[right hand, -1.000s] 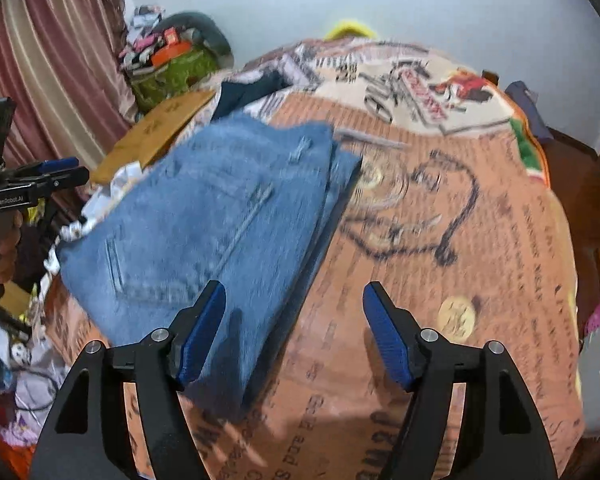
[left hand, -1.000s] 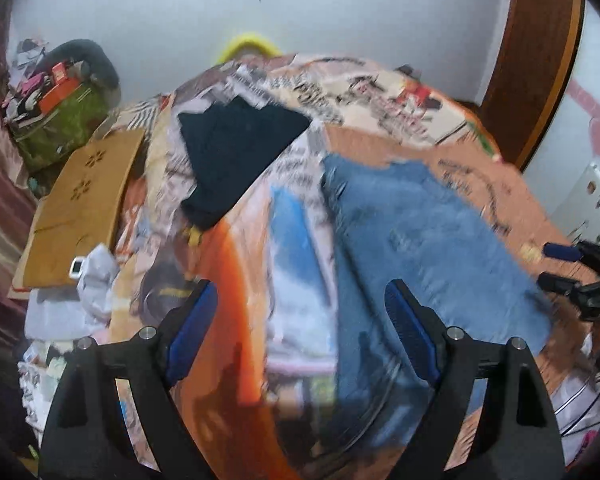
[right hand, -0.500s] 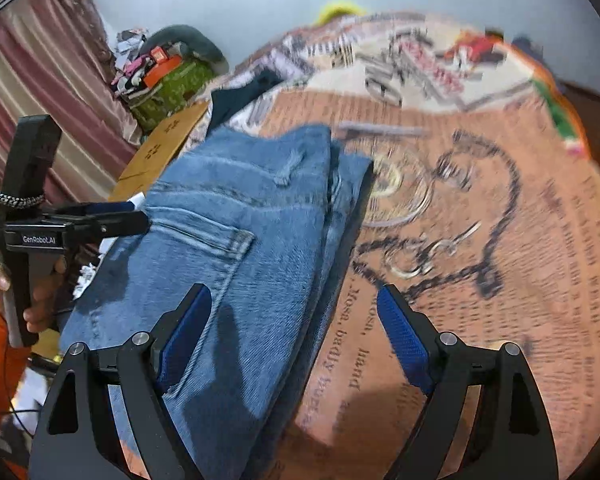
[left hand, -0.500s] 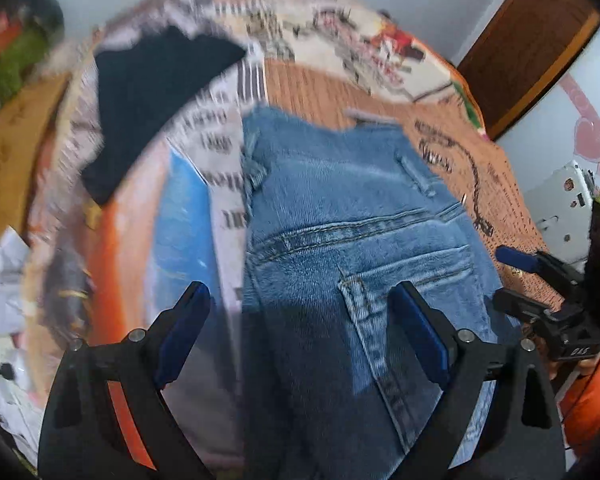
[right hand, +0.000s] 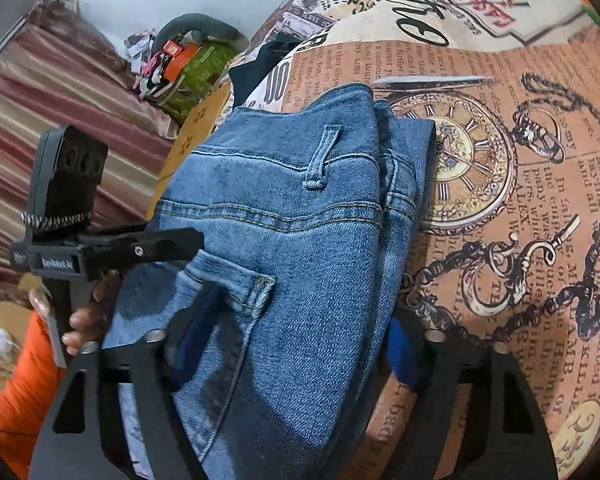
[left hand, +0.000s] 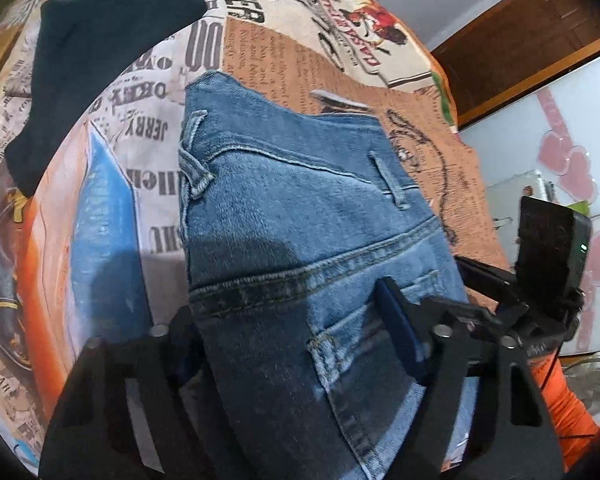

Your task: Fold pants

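Note:
Folded blue jeans (left hand: 300, 216) lie on the printed bedspread, back pocket up; they also show in the right wrist view (right hand: 296, 240). My left gripper (left hand: 288, 344) is open, its fingers straddling the near left edge of the jeans, the left finger under the denim. My right gripper (right hand: 296, 340) is open and straddles the near right edge, its right finger (right hand: 400, 348) beside the fold. Each gripper shows in the other's view, the right one (left hand: 500, 296) and the left one (right hand: 148, 248), both close over the pocket area.
A dark folded garment (left hand: 100, 52) lies on the bed at the far left. The bedspread (right hand: 520, 160) with newspaper and clock print stretches to the right. A cluttered green bag (right hand: 196, 68) and striped curtain (right hand: 60, 100) stand beyond the bed. A wooden door (left hand: 520, 28) is at the right.
Both grippers have moved down and forward onto the near end of the jeans; their fingers now straddle the denim edges instead of hovering above it.

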The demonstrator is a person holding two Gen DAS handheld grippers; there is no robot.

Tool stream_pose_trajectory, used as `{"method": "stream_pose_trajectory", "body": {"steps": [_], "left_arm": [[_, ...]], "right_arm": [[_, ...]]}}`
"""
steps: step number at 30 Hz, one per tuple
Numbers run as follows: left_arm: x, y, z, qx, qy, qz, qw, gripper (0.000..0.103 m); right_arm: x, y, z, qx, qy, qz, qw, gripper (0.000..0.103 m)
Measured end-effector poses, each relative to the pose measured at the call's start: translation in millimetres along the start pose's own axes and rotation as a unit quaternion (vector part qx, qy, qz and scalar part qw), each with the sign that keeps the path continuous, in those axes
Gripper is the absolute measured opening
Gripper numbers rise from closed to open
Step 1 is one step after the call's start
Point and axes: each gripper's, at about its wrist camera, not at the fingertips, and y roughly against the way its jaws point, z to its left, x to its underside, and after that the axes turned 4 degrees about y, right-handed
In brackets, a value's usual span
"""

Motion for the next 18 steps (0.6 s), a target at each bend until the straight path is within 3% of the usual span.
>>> {"method": "stream_pose_trajectory", "body": {"steps": [3,6,10,18], "left_arm": [[5,12,-9,-0.011,-0.027,-0.024,0.9993,0.060],[12,31,-17,-0.027,-0.057,-0.051,0.9967,0.050],[19,73,-32,-0.048,-0.100,-0.123,0.9862,0.047],[-10,159,-30,-0.064,-0.112,-0.255,0.9583,0.046]], "right_arm": [[-2,9,11,0.011,0.022,-0.010,1.000,0.037],[-5,15,27,0.027,0.046,-0.025,0.998,0.029],[-26,24,44,0.026,0.053,-0.054,0.997,0.026],[-101,48,107,0.017,0.117,-0.143,0.983,0.024]]}}
